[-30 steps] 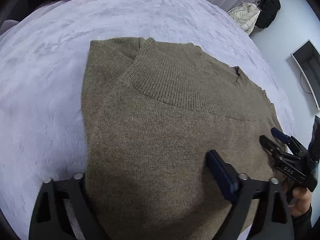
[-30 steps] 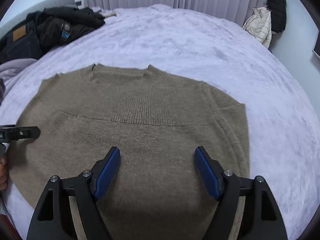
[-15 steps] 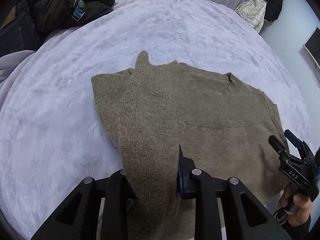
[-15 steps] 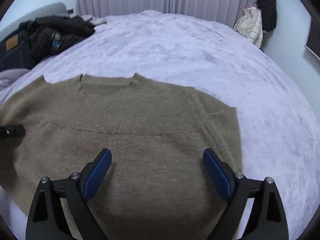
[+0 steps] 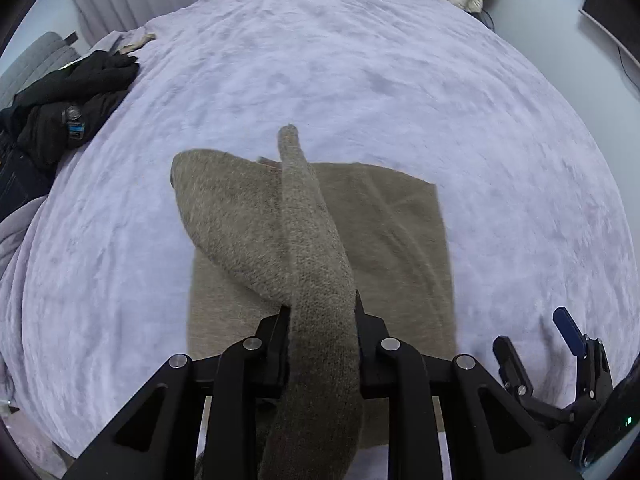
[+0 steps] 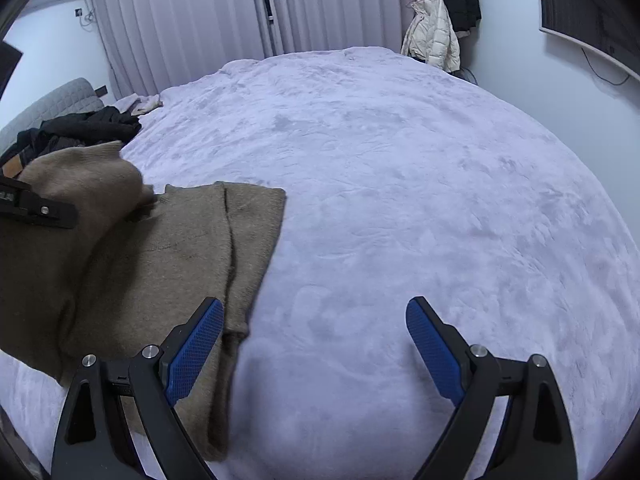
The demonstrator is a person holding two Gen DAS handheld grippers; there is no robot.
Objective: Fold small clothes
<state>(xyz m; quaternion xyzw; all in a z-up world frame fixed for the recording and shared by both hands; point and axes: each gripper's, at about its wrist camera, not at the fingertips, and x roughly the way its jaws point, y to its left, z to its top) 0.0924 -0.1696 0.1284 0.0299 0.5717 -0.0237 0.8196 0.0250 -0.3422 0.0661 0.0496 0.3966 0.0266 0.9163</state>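
An olive-brown knit sweater (image 5: 392,240) lies on the lavender bed. My left gripper (image 5: 320,316) is shut on the sweater's left side and holds it lifted, so a fold of knit hangs over the flat part. In the right wrist view the sweater (image 6: 180,248) lies at the left, with its lifted part rising toward the left gripper (image 6: 40,210) at the frame's edge. My right gripper (image 6: 314,344) is open and empty, low over the bare blanket just right of the sweater's right edge. It also shows in the left wrist view (image 5: 536,336) at the lower right.
The lavender plush blanket (image 6: 400,180) covers the whole bed. A pile of dark clothes (image 5: 68,108) lies at the far left. Jackets (image 6: 436,32) hang at the back wall beside curtains. A monitor (image 6: 588,20) is on the right wall.
My left gripper closed on the sweater's left side and lifted it up and over toward the right. My right gripper moved right, off the sweater, and stayed open.
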